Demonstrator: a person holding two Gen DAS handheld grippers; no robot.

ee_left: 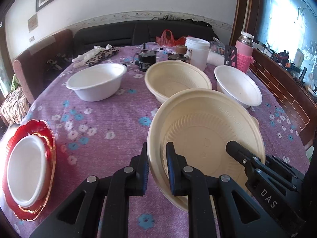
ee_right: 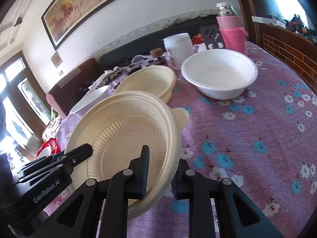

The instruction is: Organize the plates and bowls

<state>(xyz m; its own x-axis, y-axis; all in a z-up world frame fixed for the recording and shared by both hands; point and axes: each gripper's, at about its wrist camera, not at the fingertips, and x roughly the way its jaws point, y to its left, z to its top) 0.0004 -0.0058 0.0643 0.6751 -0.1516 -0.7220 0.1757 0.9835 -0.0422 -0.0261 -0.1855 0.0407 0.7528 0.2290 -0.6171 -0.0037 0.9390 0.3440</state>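
Home living rm: sofa (ee_left: 142, 33), framed painting (ee_right: 89, 6), floral tablecloth (ee_left: 111, 123).

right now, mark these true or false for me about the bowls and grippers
1. Both grippers clamp the same cream bowl: left gripper, right gripper. True.
2. The held bowl lies flat on the table. False: it is tilted.
3. A white bowl sits on the red plate. True.
4. The pink bottle lies on its side. False: it stands upright.
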